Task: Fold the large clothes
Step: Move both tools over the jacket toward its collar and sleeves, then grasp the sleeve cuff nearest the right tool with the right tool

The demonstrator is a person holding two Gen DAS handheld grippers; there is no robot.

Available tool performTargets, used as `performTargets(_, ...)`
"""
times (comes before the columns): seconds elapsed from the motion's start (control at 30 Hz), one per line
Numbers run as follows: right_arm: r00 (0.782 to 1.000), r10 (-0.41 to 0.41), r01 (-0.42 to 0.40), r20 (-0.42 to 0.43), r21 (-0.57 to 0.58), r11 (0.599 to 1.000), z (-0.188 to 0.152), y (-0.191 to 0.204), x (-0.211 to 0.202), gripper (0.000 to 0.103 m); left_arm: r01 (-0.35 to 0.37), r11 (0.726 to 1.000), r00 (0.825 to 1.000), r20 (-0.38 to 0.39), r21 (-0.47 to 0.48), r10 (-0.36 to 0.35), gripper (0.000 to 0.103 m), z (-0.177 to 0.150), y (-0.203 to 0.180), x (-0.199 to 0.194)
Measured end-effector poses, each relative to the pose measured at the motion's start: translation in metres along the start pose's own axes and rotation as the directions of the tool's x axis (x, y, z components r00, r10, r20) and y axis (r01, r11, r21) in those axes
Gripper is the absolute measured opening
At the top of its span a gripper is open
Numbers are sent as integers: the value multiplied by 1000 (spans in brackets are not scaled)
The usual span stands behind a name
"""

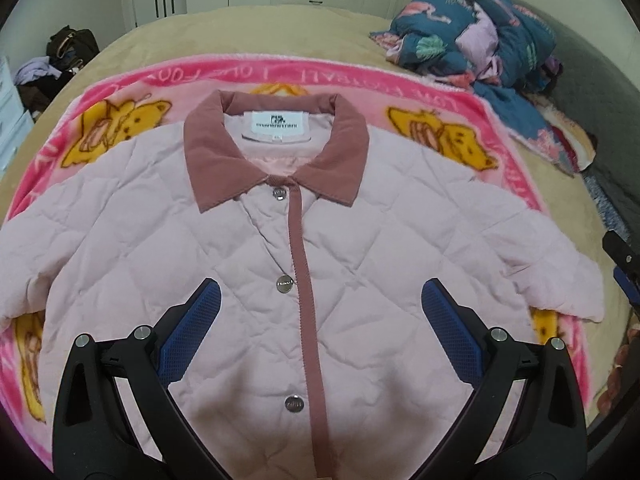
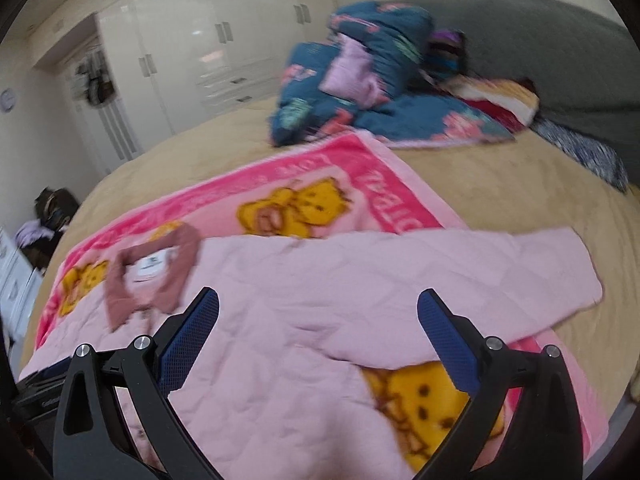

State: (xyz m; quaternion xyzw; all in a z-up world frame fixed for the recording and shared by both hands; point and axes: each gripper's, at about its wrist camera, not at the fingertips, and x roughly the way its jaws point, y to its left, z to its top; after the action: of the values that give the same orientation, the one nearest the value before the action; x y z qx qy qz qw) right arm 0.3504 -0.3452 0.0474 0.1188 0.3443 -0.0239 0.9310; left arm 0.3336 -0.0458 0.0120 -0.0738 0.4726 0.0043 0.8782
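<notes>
the left gripper (image 1: 320, 300) has its jaws spread wide apart, with nothing between the blue pads; they hover over the front of the pink quilted jacket (image 1: 224, 248), one pad on either side of the dusty-rose placket strip (image 1: 301, 264) that runs down from the collar. the right gripper (image 2: 318, 312) is likewise open and empty, its jaws straddling the jacket's shoulder and upper sleeve area; whether the tips touch the cloth cannot be told, since this view is smeared with motion blur.

the jacket lies flat, front up and snapped shut, with three metal snaps (image 1: 285, 287) beside the placket. its corduroy collar (image 1: 276, 148) is at the far end from the grippers, with a white label (image 1: 274, 123) inside the neck. one sleeve (image 2: 520, 276) stretches out from the jacket's side onto the tan bedspread (image 2: 500, 196).

under the jacket lies a pink blanket (image 1: 132, 92) printed with yellow bears, showing beyond the collar and beside both sleeves. beyond the jacket's collar end and off to the side, a heap of dark blue flowered bedding (image 1: 472, 40) is piled on the bedspread. farther past the collar stand white wardrobe doors (image 2: 208, 52).
</notes>
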Motion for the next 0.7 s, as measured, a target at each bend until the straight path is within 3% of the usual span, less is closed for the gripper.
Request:
performTargets(0.23, 992, -116, 121, -52, 105, 987, -9, -57, 36, 99, -24, 1000, 998, -53, 17, 25, 94, -8, -12, 30)
performTargets(0.43, 984, -163, 173, -68, 198, 965, -13, -100, 47, 99, -11, 999, 996, -89, 30, 14, 94, -13, -29, 48)
performTargets(0.7, 973, -205, 231, -110, 386, 893, -22, -173, 55, 99, -28, 997, 994, -102, 68, 35, 94, -18, -52, 65)
